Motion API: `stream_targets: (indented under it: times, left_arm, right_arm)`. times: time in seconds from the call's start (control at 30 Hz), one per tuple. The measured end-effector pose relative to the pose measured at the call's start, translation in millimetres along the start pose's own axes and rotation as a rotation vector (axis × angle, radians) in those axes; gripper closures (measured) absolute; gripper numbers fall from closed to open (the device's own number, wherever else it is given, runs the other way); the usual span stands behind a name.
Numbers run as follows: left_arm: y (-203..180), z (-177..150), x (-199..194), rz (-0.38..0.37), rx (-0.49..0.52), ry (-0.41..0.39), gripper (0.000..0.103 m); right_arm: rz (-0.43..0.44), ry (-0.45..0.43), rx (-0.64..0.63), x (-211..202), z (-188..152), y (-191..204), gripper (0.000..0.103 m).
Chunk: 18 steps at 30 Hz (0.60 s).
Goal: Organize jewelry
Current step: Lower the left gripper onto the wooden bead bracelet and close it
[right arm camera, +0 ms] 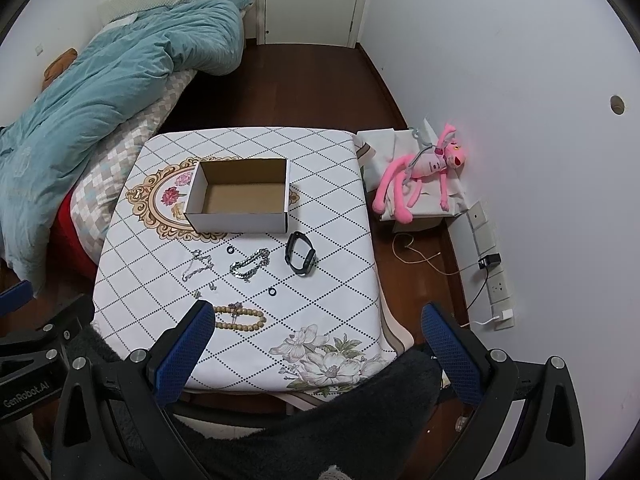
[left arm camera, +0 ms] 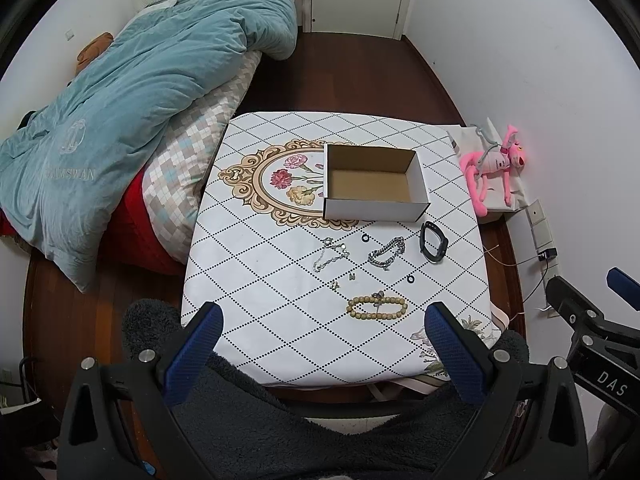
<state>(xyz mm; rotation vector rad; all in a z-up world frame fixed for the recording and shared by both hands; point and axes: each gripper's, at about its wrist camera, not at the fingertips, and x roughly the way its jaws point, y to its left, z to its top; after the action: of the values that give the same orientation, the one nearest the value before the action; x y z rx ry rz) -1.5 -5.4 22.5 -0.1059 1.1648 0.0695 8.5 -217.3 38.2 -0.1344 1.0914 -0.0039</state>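
table (left arm camera: pixel 248 280), centre of both views: square top under a white cloth with a black dotted diamond grid, an ornate floral medallion toward its upper left.

cardboard box (left arm camera: pixel 374 210), upper middle of the table: white outside, brown inside, open at the top, nothing in it, standing partly over the medallion.

jewelry, all lying loose on the cloth below the box, none of it in the box:
- black band (left arm camera: pixel 433 242), lower right of the box, resting as a loop.
- chunky silver chain (left arm camera: pixel 386 253), just left of the band.
- thin silver chain (left arm camera: pixel 330 254), further left, spread out.
- small black ring (left arm camera: pixel 365 238), between the two chains and the box.
- second small black ring (left arm camera: pixel 410 279), below the chunky chain.
- two tiny pieces (left arm camera: pixel 344 280), below the thin chain, too small to name.
- beaded bracelet (left arm camera: pixel 377 307), pale beads, nearest the bottom of the frame.

left gripper (left arm camera: pixel 322 344), bottom of the left view: blue fingers spread wide, holding nothing, above the near edge of the table.

right gripper (right arm camera: pixel 318 344), bottom of the right view: fingers likewise wide apart and bare; its left finger overlaps the bracelet's end in the frame.

surroundings: teal duvet (left arm camera: pixel 120 112) on a bed, upper left; pink plush toy (left arm camera: pixel 496 164) by the wall, right of the table; dark wood floor (left arm camera: pixel 352 72).
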Motion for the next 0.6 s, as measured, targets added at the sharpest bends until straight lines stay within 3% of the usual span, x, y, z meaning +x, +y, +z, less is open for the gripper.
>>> stream_targets:
  times: [0.6]
  left_arm:
    - [-1.3, 2.4, -3.5, 0.001, 0.000, -0.007, 0.000]
  right_arm:
    - [0.000, -0.006, 0.004, -2.8, 0.7, -0.4, 0.000]
